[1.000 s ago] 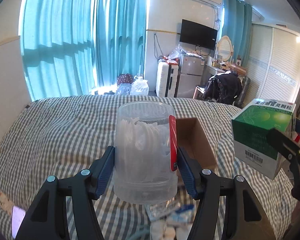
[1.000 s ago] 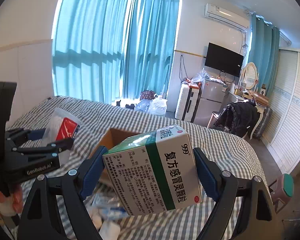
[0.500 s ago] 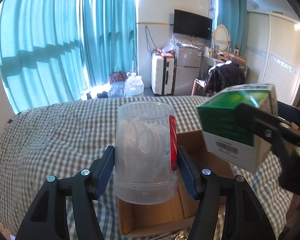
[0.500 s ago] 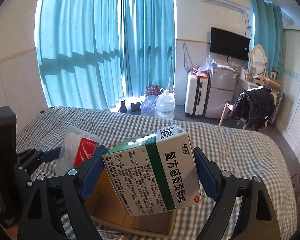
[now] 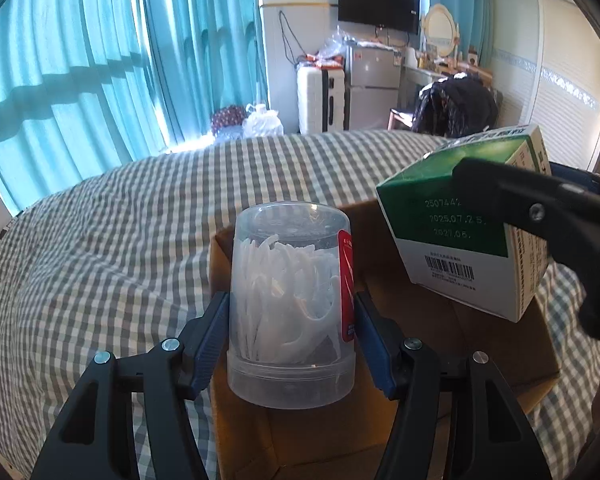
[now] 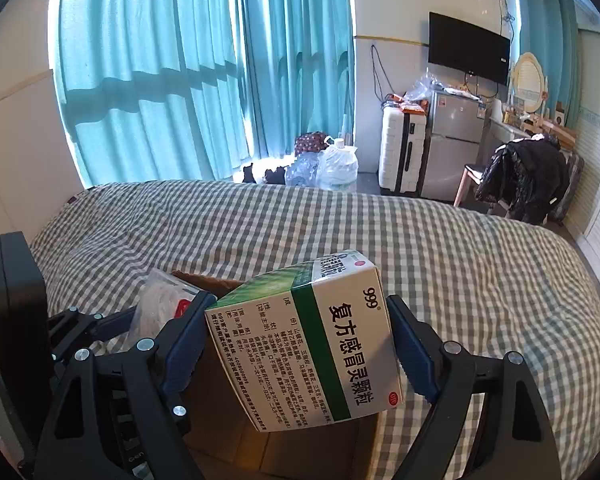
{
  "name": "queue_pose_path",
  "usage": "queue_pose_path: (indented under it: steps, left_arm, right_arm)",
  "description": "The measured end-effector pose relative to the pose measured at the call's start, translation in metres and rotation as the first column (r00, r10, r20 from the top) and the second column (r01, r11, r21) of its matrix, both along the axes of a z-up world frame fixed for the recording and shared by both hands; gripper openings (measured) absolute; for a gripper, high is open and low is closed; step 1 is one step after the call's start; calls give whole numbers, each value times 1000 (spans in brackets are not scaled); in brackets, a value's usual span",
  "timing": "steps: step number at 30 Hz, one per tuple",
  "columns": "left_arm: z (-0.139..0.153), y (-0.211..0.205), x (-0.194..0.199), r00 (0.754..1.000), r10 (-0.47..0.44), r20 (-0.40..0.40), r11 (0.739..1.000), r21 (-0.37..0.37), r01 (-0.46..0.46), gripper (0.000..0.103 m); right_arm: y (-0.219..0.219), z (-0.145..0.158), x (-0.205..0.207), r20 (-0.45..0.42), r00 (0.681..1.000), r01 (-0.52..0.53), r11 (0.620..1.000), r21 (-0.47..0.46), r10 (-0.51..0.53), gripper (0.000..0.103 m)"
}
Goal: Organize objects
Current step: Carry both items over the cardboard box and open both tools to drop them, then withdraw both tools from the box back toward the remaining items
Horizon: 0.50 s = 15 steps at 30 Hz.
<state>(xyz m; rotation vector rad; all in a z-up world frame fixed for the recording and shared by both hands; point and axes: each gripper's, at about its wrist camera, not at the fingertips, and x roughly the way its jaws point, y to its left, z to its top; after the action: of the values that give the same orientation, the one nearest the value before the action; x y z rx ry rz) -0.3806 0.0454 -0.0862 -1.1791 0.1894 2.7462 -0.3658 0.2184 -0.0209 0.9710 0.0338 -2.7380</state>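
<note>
The jar point(image 5: 292, 304) is a clear plastic cylinder, smooth-walled, packed with white floss picks and carrying a red label strip on its right side. It stands upright between the blue pads of the left gripper point(image 5: 292, 328), which is clamped on its lower half. The jar hangs over the near left part of an open cardboard box point(image 5: 496, 344).

The medicine carton point(image 6: 312, 344) is a rectangular card pack, white with green bands and printed black text. It is tilted, one corner pointing down into the box, and the right gripper point(image 6: 300, 344) grasps it by two opposite faces. In the left wrist view the carton sits to the right of the jar, apart from it, above the far right part of the box.

The box is plain brown corrugated card with straight walls and an open top; its floor is bare where visible. It rests on a bed point(image 6: 480, 272) covered in a soft grey-and-white checked sheet, lightly creased. Open sheet lies left, right and beyond the box. Teal curtains point(image 6: 188, 80) hang at the far side.
</note>
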Motion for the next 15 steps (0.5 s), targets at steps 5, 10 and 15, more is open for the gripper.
queue_pose_path:
  steps: [5,10,15]
  left_arm:
    - [2,-2,4,1000,-2,26,1000,29,1,68]
    - [28,-1,24,999,-2,-38,1000,-7,1,90]
    - [64,-9,52,996,3,-86,1000,-8,-4,90]
  right_arm:
    - [9,-2,7,21,1000,2,998,-61,-1,86]
    - [21,23,26,-10,999,42,996,-77,-43,96]
    - [23,60,60,-54,997,52,998,-45,-54,96]
